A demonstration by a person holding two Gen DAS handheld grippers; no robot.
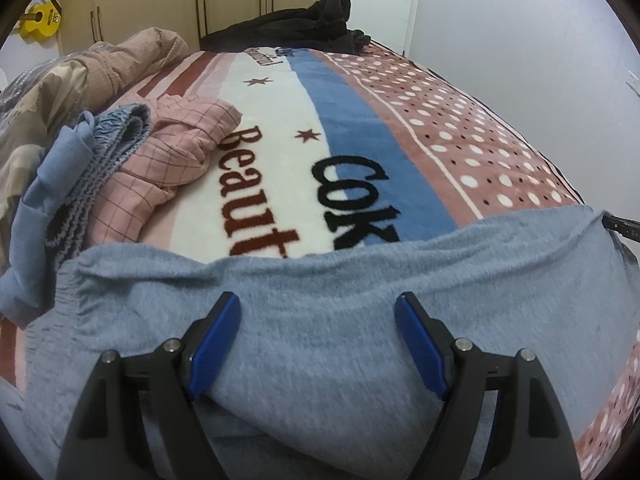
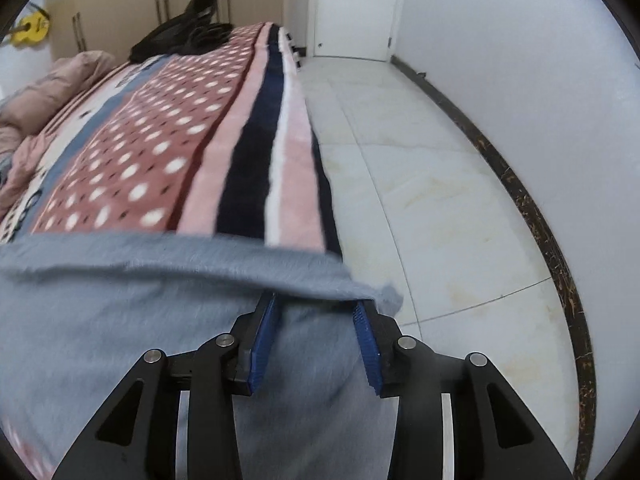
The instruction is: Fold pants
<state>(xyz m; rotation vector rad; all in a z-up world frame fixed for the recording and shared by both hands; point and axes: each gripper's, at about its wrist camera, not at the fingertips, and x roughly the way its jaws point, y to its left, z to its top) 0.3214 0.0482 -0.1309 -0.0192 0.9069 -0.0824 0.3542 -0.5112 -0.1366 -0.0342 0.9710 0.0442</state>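
Note:
Grey pants (image 1: 320, 280) lie spread across the near part of the bed, on a patterned blanket (image 1: 360, 128). My left gripper (image 1: 318, 312) is open just above the grey cloth, with nothing between its blue pads (image 1: 216, 344). In the right wrist view the pants (image 2: 100, 320) reach the bed's right edge. My right gripper (image 2: 316, 308) is open; its fingertips sit under a folded edge of the grey cloth (image 2: 280, 276), which hides them. Cloth lies between the pads (image 2: 264, 344).
A pile of clothes, pink checked (image 1: 176, 160) and light blue (image 1: 72, 184), sits at the left of the bed. Dark clothing (image 1: 304, 24) lies at the far end. White tiled floor (image 2: 440, 200) and a wall run along the bed's right side.

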